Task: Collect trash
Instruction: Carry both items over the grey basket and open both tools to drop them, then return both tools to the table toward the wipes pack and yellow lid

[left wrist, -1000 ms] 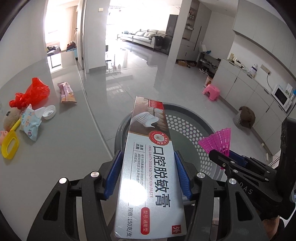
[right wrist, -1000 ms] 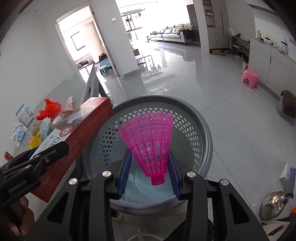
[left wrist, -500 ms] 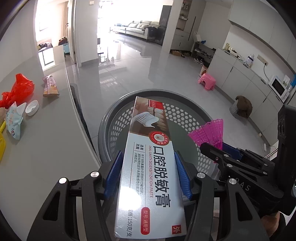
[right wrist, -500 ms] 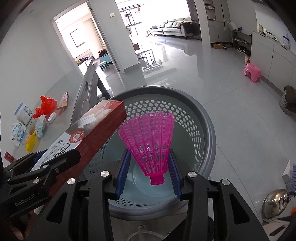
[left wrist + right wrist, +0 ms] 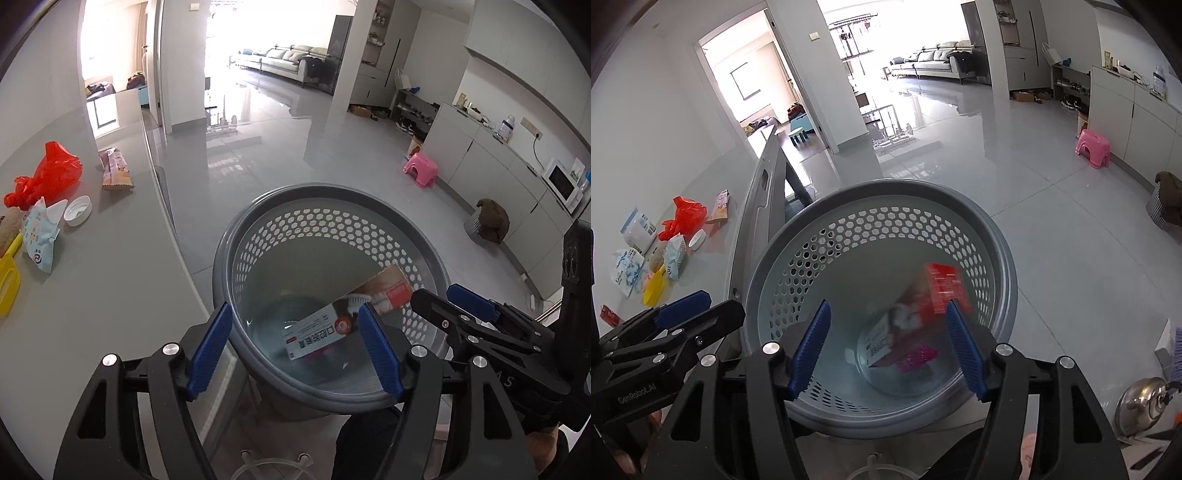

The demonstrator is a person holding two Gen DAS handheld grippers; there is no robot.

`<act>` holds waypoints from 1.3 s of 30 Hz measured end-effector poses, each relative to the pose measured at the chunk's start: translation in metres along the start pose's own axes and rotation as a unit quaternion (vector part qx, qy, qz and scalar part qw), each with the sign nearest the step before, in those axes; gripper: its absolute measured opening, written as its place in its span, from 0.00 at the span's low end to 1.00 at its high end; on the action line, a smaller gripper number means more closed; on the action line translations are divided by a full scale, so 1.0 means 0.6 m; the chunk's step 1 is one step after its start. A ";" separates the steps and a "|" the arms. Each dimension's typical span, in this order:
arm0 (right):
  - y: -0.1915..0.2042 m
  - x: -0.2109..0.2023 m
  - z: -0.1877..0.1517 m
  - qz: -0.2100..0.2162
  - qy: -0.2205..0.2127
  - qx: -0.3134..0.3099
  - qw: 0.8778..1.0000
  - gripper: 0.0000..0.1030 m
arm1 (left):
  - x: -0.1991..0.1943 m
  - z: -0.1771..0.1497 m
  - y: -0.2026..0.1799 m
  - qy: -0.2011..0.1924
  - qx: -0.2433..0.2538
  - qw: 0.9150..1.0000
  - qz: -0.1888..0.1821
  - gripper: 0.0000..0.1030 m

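A grey perforated basket (image 5: 258,206) (image 5: 997,243) stands on the floor beside the table. The toothpaste box (image 5: 332,325) (image 5: 916,310) lies tilted inside it, leaning on the wall. The pink shuttlecock (image 5: 918,356) lies at the basket bottom, partly under the box. My left gripper (image 5: 295,347) is open and empty above the near rim. My right gripper (image 5: 886,347) is open and empty above the basket; it also shows in the left wrist view (image 5: 458,306).
On the grey table (image 5: 92,295) lie a red plastic bag (image 5: 48,173), a snack wrapper (image 5: 116,173), a white lid (image 5: 77,210), a wet-wipe pack (image 5: 38,232) and a yellow item (image 5: 7,284). A pink stool (image 5: 421,173) and a kettle (image 5: 1145,398) stand on the floor.
Both grippers opened over the basket. The toothpaste box and the pink shuttlecock dropped from them into the basket.
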State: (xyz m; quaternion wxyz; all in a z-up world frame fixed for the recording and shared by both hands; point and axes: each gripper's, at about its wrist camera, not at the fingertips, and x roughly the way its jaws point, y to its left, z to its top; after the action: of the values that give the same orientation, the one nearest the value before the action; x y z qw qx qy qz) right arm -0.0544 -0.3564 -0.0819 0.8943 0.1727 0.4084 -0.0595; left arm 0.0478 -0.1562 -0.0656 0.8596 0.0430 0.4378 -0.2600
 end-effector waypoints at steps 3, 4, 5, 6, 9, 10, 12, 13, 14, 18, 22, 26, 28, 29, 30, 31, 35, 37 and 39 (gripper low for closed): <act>0.001 -0.001 -0.002 0.001 -0.001 -0.001 1.000 0.60 | -0.008 -0.001 0.007 -0.004 -0.003 1.000 0.007 0.67; 0.002 -0.001 -0.003 0.002 -0.002 -0.001 1.000 0.60 | -0.011 -0.001 0.010 -0.006 -0.004 1.000 0.011 0.68; 0.002 0.000 -0.005 0.003 -0.002 -0.001 1.000 0.60 | -0.014 0.000 0.012 -0.009 -0.005 1.000 0.014 0.69; 0.003 0.001 -0.006 0.004 -0.002 -0.001 1.000 0.60 | -0.018 -0.001 0.017 -0.012 -0.006 1.000 0.019 0.70; 0.007 0.005 -0.007 0.007 0.002 -0.001 1.000 0.60 | -0.024 0.002 0.026 -0.018 -0.009 0.999 0.034 0.70; 0.009 0.005 -0.007 0.010 0.004 -0.001 1.000 0.60 | -0.027 0.003 0.029 -0.020 -0.010 0.999 0.040 0.71; 0.013 0.004 -0.006 0.013 0.003 -0.003 1.000 0.60 | -0.034 0.004 0.038 -0.026 -0.014 0.998 0.052 0.74; 0.017 0.002 -0.005 0.014 0.001 -0.005 1.000 0.60 | -0.038 0.004 0.042 -0.031 -0.016 0.998 0.059 0.75; 0.020 0.001 -0.005 0.015 0.000 -0.007 1.000 0.60 | -0.042 0.005 0.046 -0.034 -0.017 0.997 0.063 0.75; 0.033 -0.006 0.000 0.018 -0.006 -0.012 1.000 0.60 | -0.060 0.004 0.062 -0.044 -0.019 0.996 0.080 0.76; 0.046 -0.017 0.006 0.024 -0.017 -0.017 0.999 0.60 | -0.079 0.004 0.077 -0.054 -0.018 0.994 0.095 0.78; 0.062 -0.025 0.016 0.023 -0.028 -0.019 0.999 0.61 | -0.099 0.005 0.093 -0.064 -0.018 0.992 0.107 0.78; 0.071 -0.031 0.022 0.028 -0.035 -0.015 0.999 0.61 | -0.111 0.009 0.104 -0.070 -0.020 0.991 0.111 0.78; 0.075 -0.035 0.024 0.029 -0.040 -0.014 0.999 0.61 | -0.119 0.009 0.112 -0.073 -0.021 0.991 0.114 0.78; 0.080 -0.040 0.026 0.029 -0.046 -0.014 0.998 0.61 | -0.126 0.009 0.118 -0.075 -0.022 0.990 0.118 0.79; 0.086 -0.043 0.028 0.031 -0.052 -0.014 0.998 0.62 | -0.133 0.009 0.126 -0.077 -0.023 0.989 0.123 0.79; 0.113 -0.044 0.029 0.041 -0.055 -0.020 0.997 0.64 | -0.161 0.006 0.160 -0.091 -0.034 0.985 0.144 0.80; 0.128 -0.042 0.031 0.045 -0.054 -0.029 0.997 0.64 | -0.174 0.002 0.178 -0.097 -0.044 0.982 0.153 0.80; 0.145 -0.040 0.031 0.052 -0.053 -0.037 0.997 0.64 | -0.186 -0.004 0.197 -0.100 -0.055 0.980 0.164 0.80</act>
State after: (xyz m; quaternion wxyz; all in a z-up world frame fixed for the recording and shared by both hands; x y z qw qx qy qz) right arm -0.0353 -0.2830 -0.0300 0.9222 0.1575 0.3531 -0.0067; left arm 0.0497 -0.0081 0.0012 0.9312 0.0408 0.3498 -0.0939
